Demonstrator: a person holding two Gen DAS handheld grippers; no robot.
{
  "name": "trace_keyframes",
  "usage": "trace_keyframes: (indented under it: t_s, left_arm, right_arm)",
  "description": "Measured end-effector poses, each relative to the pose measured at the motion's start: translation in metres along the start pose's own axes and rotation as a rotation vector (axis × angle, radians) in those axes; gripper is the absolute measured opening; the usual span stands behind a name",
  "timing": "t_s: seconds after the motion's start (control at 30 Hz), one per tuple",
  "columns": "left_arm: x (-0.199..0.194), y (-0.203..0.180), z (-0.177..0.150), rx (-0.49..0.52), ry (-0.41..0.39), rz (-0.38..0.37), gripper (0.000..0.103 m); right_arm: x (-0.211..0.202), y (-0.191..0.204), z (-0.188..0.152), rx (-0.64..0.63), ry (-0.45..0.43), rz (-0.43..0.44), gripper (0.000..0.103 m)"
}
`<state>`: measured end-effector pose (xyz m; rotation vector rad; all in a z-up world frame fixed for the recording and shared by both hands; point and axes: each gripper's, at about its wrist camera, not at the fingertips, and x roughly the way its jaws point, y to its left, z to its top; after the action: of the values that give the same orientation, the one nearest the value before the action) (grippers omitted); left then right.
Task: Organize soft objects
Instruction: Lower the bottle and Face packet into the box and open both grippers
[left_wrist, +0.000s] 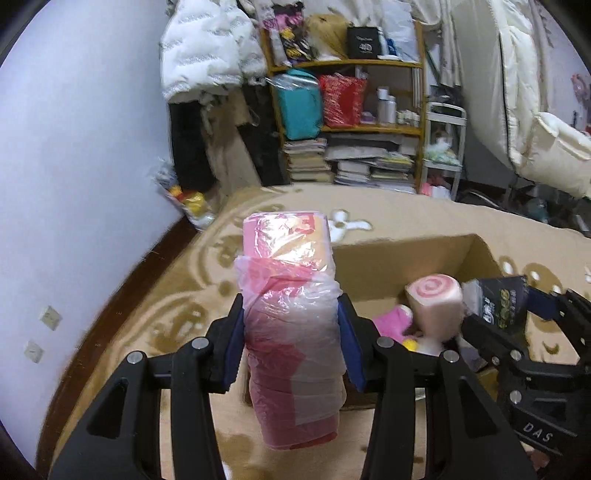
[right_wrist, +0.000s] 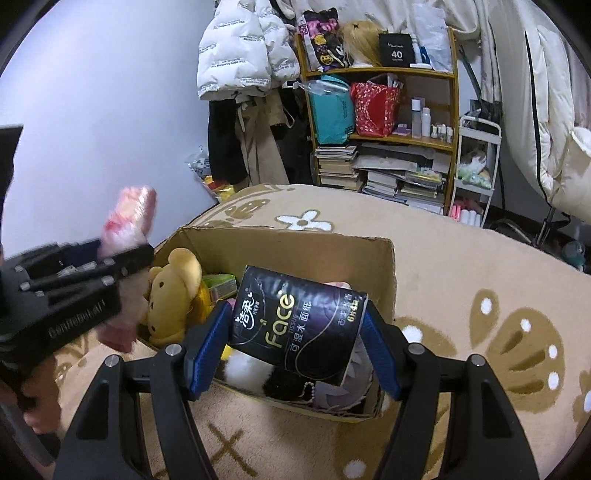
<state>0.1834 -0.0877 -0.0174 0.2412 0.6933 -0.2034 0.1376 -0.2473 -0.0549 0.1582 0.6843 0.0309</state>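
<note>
My left gripper (left_wrist: 291, 332) is shut on a pink pack wrapped in clear plastic (left_wrist: 291, 295), held upright just left of a cardboard box (left_wrist: 406, 254); the pack also shows in the right wrist view (right_wrist: 129, 218). My right gripper (right_wrist: 295, 332) is shut on a black "Face" tissue pack (right_wrist: 295, 325), held above the box (right_wrist: 288, 240); the tissue pack also shows in the left wrist view (left_wrist: 498, 299). Inside the box lie a yellow bear plush (right_wrist: 173, 291), a pink swirl plush (left_wrist: 434, 295) and a black-and-white plush (right_wrist: 255, 373).
The box sits on a beige patterned carpet (right_wrist: 461, 266). A wooden shelf (right_wrist: 384, 107) with books, bags and bottles stands at the back. A white jacket (right_wrist: 236, 51) hangs to its left, a white cart (right_wrist: 476, 166) to its right. A wall (left_wrist: 74, 147) runs along the left.
</note>
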Motion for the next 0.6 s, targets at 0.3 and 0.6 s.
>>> trace_keyframes:
  t_s: [0.3, 0.6]
  left_arm:
    - [0.026, -0.013, -0.013, 0.024, 0.071, -0.098, 0.058]
    - [0.017, -0.009, -0.013, 0.036, 0.049, -0.062, 0.084]
  right_arm:
    - [0.011, -0.01, -0.005, 0.036, 0.053, 0.017, 0.074]
    - [0.005, -0.011, 0.0, 0.053, 0.037, 0.023, 0.087]
